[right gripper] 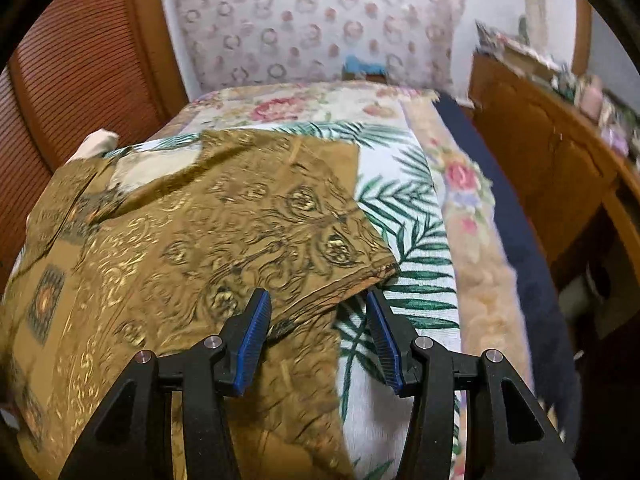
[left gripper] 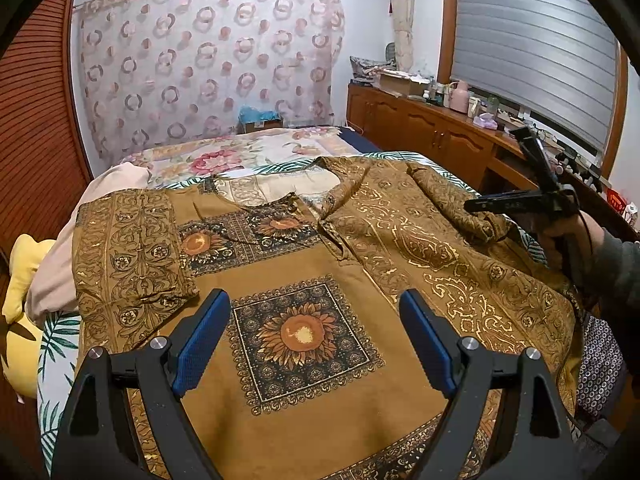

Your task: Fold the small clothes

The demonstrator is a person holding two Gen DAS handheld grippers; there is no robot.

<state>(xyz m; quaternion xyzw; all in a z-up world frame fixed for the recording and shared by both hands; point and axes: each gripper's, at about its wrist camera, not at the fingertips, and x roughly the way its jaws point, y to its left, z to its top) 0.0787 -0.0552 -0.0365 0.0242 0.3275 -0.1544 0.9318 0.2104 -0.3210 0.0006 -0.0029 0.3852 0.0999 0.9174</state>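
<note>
A brown and gold patterned shirt (left gripper: 280, 264) lies front up on the bed. Its left sleeve (left gripper: 128, 248) is folded over the body. My left gripper (left gripper: 314, 300) hovers open over the sunflower square (left gripper: 304, 336), holding nothing. The right sleeve (left gripper: 452, 200) lies rumpled across the shirt's right side. My right gripper (left gripper: 494, 169), held by a person's hand (left gripper: 568, 240), is at that side. In the blurred right wrist view the right gripper (right gripper: 316, 294) has its jaws apart. The sleeve (right gripper: 260, 216) hem lies loose between the tips, and neither pad presses on it.
A palm-leaf sheet (right gripper: 412, 240) and a floral blanket (left gripper: 224, 156) cover the bed. A pink cloth (left gripper: 60, 264) and a yellow plush (left gripper: 20, 320) lie at the left edge. A wooden cabinet (left gripper: 420, 128) with clutter runs along the right. A slatted door (left gripper: 32, 120) stands left.
</note>
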